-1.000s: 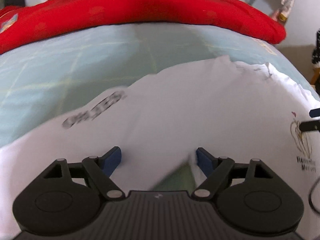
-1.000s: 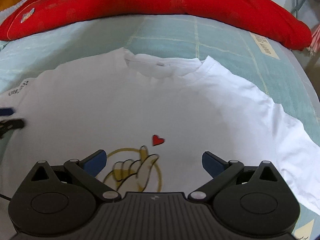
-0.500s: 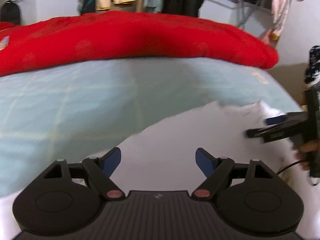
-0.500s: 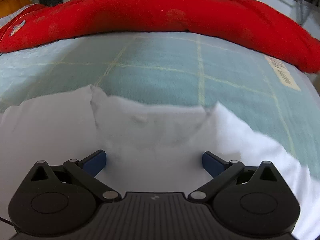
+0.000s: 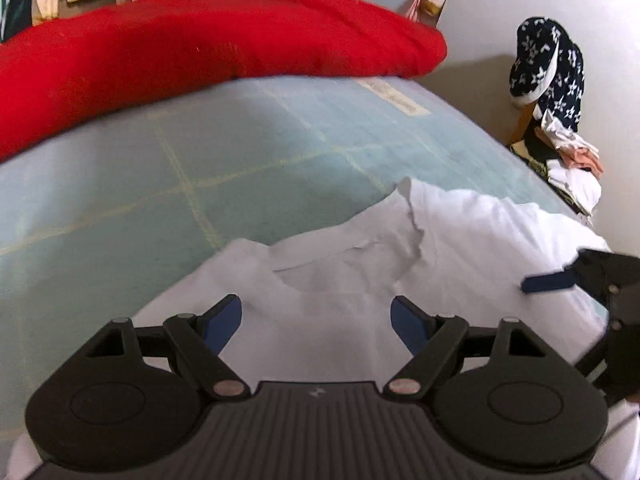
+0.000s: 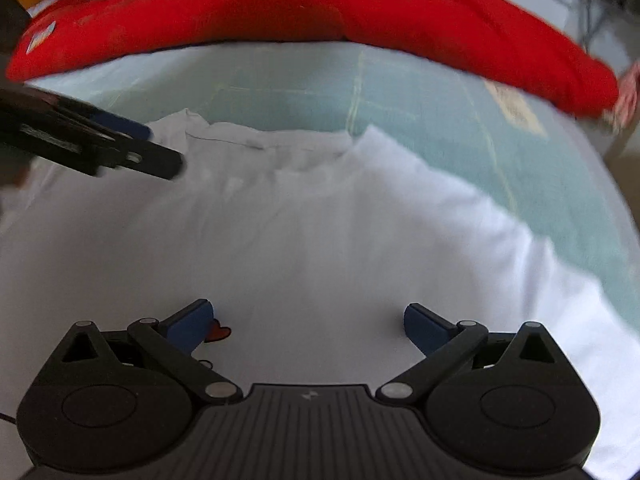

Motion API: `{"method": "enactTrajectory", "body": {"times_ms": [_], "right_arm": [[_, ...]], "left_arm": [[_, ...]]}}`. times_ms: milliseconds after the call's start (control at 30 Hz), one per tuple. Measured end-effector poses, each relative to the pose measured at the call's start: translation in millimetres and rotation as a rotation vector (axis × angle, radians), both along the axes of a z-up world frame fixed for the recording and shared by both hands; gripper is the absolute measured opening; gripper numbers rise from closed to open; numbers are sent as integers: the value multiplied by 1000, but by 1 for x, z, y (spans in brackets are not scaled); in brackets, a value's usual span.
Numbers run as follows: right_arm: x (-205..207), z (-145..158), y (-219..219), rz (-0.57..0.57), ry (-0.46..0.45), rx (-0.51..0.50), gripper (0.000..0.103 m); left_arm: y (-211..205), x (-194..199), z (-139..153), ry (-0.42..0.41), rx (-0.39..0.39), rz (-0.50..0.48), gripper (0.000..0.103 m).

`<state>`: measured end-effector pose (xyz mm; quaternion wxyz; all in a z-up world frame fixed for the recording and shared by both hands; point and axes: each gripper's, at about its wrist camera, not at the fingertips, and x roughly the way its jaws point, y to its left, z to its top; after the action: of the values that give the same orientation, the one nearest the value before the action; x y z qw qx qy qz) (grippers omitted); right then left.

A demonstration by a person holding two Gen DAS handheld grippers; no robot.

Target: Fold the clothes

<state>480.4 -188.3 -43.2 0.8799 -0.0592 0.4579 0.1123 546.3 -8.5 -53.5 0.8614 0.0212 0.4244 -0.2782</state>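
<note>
A white T-shirt (image 5: 460,240) (image 6: 320,232) lies spread face up on a pale green checked bed sheet, collar toward the far side. My left gripper (image 5: 316,318) hovers open just short of the collar (image 5: 352,256), nothing between its blue pads. My right gripper (image 6: 308,320) hangs open over the chest, a small red heart print (image 6: 221,332) beside its left pad. In the right wrist view the left gripper (image 6: 148,148) reaches in from the left near the collar's left end. The right gripper's blue fingertip (image 5: 548,282) shows at the right edge of the left wrist view.
A long red pillow (image 5: 200,48) (image 6: 320,12) lies across the far side of the bed sheet (image 5: 200,168). Right of the bed, a dark star-patterned garment (image 5: 548,64) hangs over a pile of folded clothes (image 5: 572,176) on the floor.
My left gripper swept sideways from the printed sleeve to the collar, still open. My right gripper went forward to the collar and came back over the chest, so the heart print shows again.
</note>
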Motion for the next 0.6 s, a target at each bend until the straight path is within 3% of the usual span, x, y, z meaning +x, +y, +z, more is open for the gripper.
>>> {"method": "enactTrajectory", "body": {"times_ms": [200, 433, 533, 600], "right_arm": [[9, -8, -5, -64, -40, 63, 103], [36, 14, -6, 3, -111, 47, 103], [65, 17, -1, 58, -152, 35, 103], [90, 7, 3, 73, -116, 54, 103]], "left_arm": [[-2, 18, -10, -11, 15, 23, 91], [25, -1, 33, -87, 2, 88, 89], [46, -6, 43, -77, 7, 157, 89], [61, -11, 46, -54, 6, 201, 89]]}}
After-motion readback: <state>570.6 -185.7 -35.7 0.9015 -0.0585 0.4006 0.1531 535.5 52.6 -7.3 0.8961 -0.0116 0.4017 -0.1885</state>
